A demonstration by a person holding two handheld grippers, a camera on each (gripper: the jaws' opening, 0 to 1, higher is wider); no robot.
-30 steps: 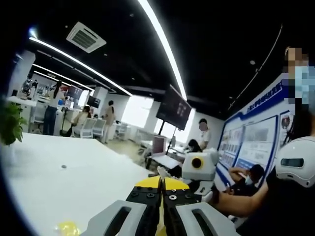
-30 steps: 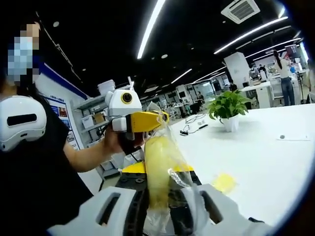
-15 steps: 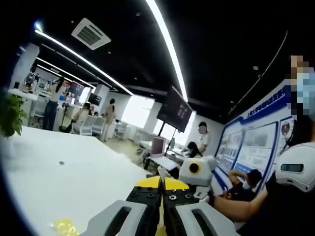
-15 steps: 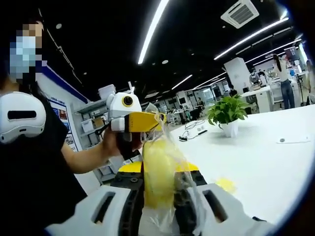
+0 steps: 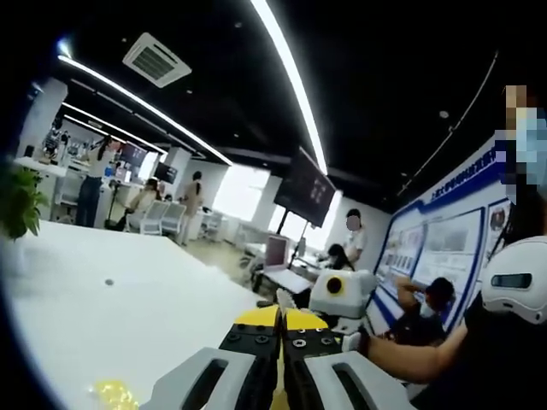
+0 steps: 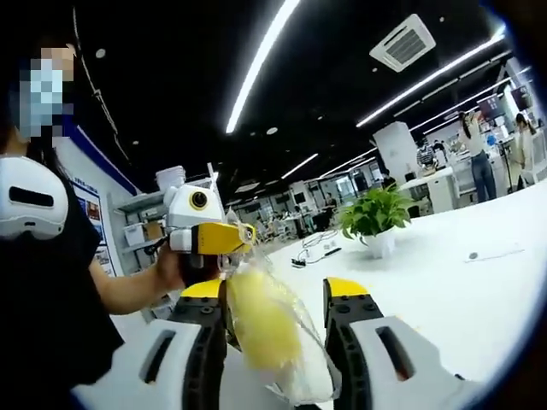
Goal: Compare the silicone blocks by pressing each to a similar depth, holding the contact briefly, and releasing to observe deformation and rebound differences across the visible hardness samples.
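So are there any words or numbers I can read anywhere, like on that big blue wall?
None can be read.
Blue wall board: white characters along its top band, too blurred to read.
Panels on that board: rows of small print, too small to read.
Hanging dark screen: no text shows.
Bagged yellow block between the right gripper's jaws: no label shows.
Paper on the white table: too small to read.

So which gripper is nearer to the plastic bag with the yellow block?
Left. The left gripper is shut on the top of the plastic bag; the right gripper is open, its jaws either side of the bag lower down.
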